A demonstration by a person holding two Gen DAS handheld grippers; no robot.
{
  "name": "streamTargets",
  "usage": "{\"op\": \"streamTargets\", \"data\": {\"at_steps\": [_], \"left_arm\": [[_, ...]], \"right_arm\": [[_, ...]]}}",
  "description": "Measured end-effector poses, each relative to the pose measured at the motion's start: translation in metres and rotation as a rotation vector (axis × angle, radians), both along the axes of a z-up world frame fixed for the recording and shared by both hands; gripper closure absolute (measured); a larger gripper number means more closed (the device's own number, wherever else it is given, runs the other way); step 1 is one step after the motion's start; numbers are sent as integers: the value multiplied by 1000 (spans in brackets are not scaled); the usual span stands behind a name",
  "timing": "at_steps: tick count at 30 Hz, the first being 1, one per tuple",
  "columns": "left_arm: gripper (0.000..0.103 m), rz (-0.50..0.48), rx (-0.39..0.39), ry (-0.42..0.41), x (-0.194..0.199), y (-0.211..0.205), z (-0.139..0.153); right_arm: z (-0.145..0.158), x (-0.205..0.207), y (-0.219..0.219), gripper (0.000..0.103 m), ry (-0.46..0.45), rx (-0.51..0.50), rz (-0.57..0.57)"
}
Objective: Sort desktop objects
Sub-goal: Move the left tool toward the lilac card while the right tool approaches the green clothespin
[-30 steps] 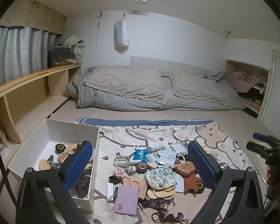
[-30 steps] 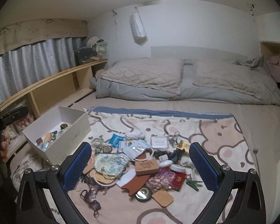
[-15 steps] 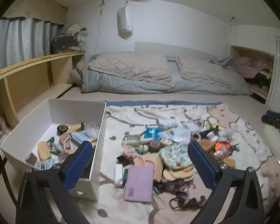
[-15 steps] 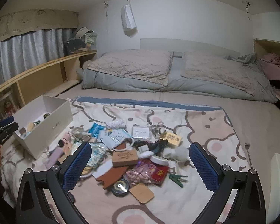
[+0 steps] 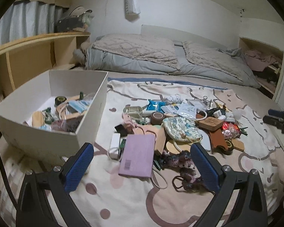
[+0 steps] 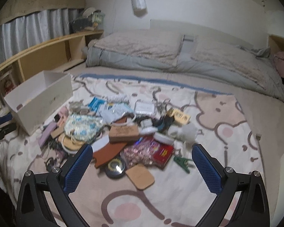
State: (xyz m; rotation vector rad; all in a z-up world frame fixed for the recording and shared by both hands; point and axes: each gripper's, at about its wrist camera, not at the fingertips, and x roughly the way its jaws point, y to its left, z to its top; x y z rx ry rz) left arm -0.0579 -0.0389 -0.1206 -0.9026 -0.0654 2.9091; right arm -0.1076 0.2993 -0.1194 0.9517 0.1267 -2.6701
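Both grippers have dropped closer to the clutter pile (image 5: 179, 124). Left gripper (image 5: 142, 167) hangs spread wide, empty, over the purple notebook (image 5: 137, 155); white box (image 5: 89, 113) at ten o'clock. Right gripper (image 6: 142, 167) likewise spread, empty.

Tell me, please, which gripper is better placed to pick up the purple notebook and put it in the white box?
Probably the left gripper: open, with the purple notebook lying straight ahead between its fingers and the white box right beside it.
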Motion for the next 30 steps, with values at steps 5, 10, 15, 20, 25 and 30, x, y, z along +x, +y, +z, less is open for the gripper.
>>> {"op": "streamTargets", "data": {"at_steps": [5, 10, 15, 20, 25, 30], "left_arm": [[1, 27, 3, -10, -4, 6, -16], [1, 56, 6, -30, -11, 4, -31], [4, 80, 13, -57, -21, 0, -45], [12, 73, -9, -89, -30, -1, -55], [12, 57, -9, -123, -38, 0, -64], [12, 48, -13, -157, -46, 1, -73]], "right_arm": [[-19, -1, -10, 0, -74, -5, 34], [-36, -2, -13, 0, -107, 10, 33], [-52, -5, -7, 0, -140, 48, 7], [-72, -14, 5, 0, -233, 52, -51], [-78, -24, 25, 0, -247, 36, -139], [-69, -41, 45, 0, -227, 31, -244]]}}
